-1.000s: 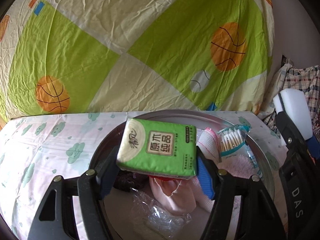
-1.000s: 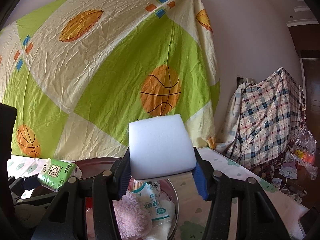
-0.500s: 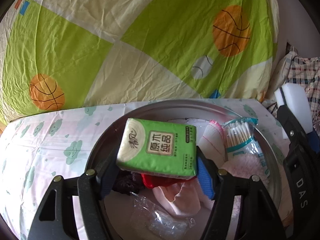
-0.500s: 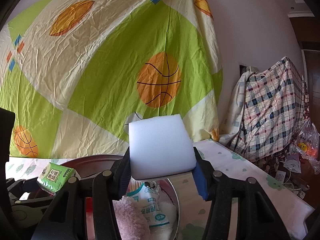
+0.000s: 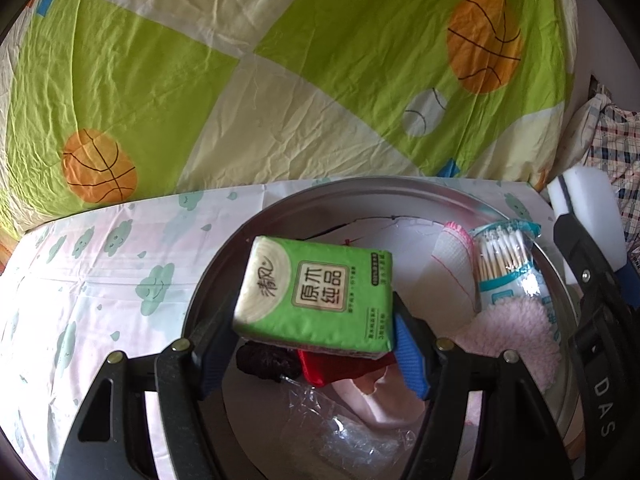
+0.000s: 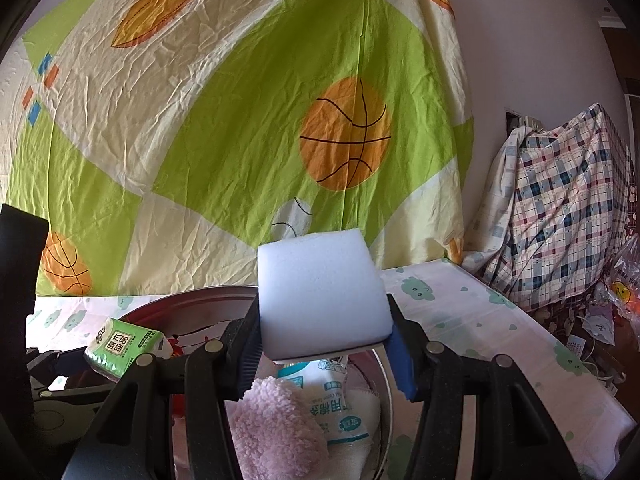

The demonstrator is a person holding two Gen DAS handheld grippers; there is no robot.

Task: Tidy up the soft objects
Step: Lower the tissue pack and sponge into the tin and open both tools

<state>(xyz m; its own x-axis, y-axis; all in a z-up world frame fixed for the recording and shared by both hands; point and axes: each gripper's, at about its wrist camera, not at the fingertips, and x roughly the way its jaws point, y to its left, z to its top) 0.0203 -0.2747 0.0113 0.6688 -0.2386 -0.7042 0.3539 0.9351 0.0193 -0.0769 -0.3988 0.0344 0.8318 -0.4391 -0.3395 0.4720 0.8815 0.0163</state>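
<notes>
My left gripper is shut on a green tissue pack, held above the round metal basin. My right gripper is shut on a white foam sponge block, hovering over the basin's right side. In the left wrist view that sponge shows at the far right. In the right wrist view the tissue pack shows at the lower left. Inside the basin lie a cotton swab pack, a pink fluffy cloth, a white cloth, a red item, a dark item and clear plastic.
The basin stands on a table covered with a white cloud-print cloth. A green and cream basketball sheet hangs behind it. At the right stands a heap under a plaid cloth, with bags on the floor.
Both grippers have tilted slightly downward over the basin, so more of its inside shows. Both grips are unchanged.
</notes>
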